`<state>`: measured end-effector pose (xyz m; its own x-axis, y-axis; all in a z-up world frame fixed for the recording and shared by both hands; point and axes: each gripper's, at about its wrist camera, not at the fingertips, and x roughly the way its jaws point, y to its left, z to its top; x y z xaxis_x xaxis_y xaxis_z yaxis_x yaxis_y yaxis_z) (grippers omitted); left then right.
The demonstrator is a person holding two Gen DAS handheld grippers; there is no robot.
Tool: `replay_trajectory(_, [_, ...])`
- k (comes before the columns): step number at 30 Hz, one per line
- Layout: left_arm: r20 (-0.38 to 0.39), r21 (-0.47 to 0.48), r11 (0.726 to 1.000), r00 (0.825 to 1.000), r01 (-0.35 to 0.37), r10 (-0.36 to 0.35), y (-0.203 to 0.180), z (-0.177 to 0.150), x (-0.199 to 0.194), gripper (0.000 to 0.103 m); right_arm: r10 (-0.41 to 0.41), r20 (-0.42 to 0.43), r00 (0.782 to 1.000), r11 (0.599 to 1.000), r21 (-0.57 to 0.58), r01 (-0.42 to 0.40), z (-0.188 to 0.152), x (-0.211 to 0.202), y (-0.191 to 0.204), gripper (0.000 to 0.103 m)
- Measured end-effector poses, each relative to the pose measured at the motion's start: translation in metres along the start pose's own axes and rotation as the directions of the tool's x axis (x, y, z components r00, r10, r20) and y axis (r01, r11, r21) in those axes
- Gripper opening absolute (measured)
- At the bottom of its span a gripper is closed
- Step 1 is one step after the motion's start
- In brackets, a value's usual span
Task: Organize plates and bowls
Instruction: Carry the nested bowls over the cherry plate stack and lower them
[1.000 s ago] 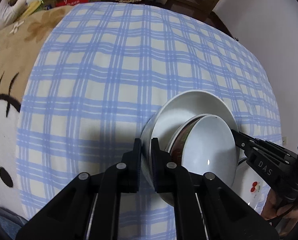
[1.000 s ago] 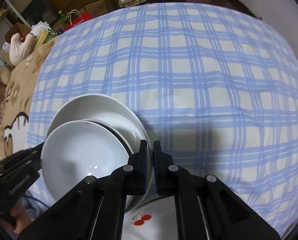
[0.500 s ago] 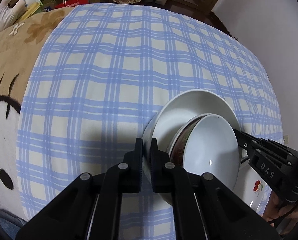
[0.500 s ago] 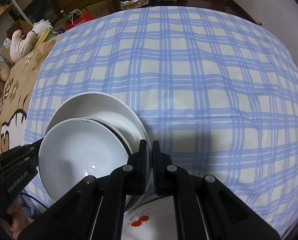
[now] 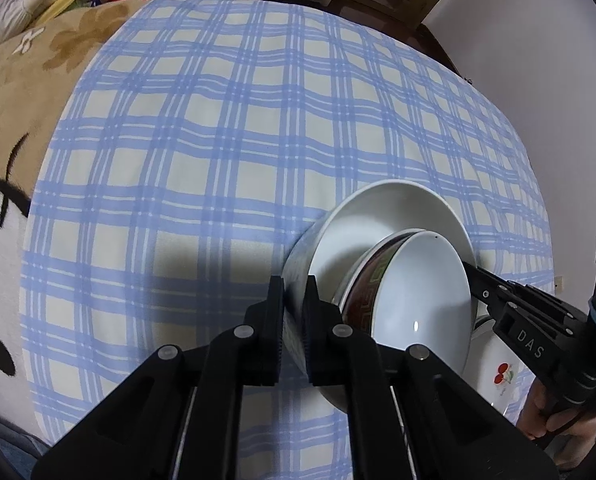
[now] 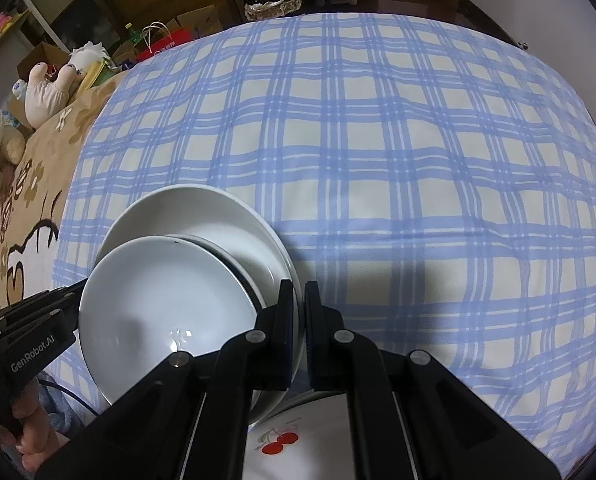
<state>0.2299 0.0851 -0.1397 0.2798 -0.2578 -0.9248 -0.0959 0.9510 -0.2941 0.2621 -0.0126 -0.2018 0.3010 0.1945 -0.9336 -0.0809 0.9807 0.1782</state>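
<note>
Bowls sit nested as one stack, tilted, over the near edge of the blue-checked sheet (image 5: 217, 128) that covers the bed. The large white bowl (image 5: 394, 216) is the outermost; inside it sits a bowl with a dark patterned outside (image 5: 364, 288), and inside that the white inner bowl (image 6: 157, 300), its hollow catching a small glint of light.

The left gripper (image 5: 293, 304) has its fingers closed narrowly on the rim of the large white bowl, one inside the wall and one outside. The right gripper (image 6: 295, 312) clamps the opposite rim of the same bowl in the same way, fingers nearly together with the wall between them.

Just below the large white bowl, toward the person, lies a white plate with a red cherry print (image 6: 281, 444), partly hidden by the right gripper. Left of the sheet, a tan blanket with a cartoon face (image 5: 1, 184) covers the rest of the bed.
</note>
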Motion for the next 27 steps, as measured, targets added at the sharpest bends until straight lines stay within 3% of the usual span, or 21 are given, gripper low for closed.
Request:
replay_trajectory(13, [-0.011,0.015,1.0,1.0,0.002,-0.002,-0.001,0.001,-0.002,0.008,0.003,0.024,1.0,1.0,0.013,-0.003,-0.004,-0.008,0.001,0.007])
replay_trajectory(17, [-0.024,-0.037,0.998,0.999,0.044,-0.045,0.006,0.004,-0.003,0.009,0.029,0.012,1.0,0.999,0.037,-0.029,-0.001,-0.01,-0.001,0.007])
replay_trajectory(27, [-0.028,-0.058,0.997,0.998,0.048,-0.05,0.008,-0.001,-0.014,0.009,0.024,0.034,0.999,1.0,0.014,-0.024,-0.006,-0.022,0.009,0.008])
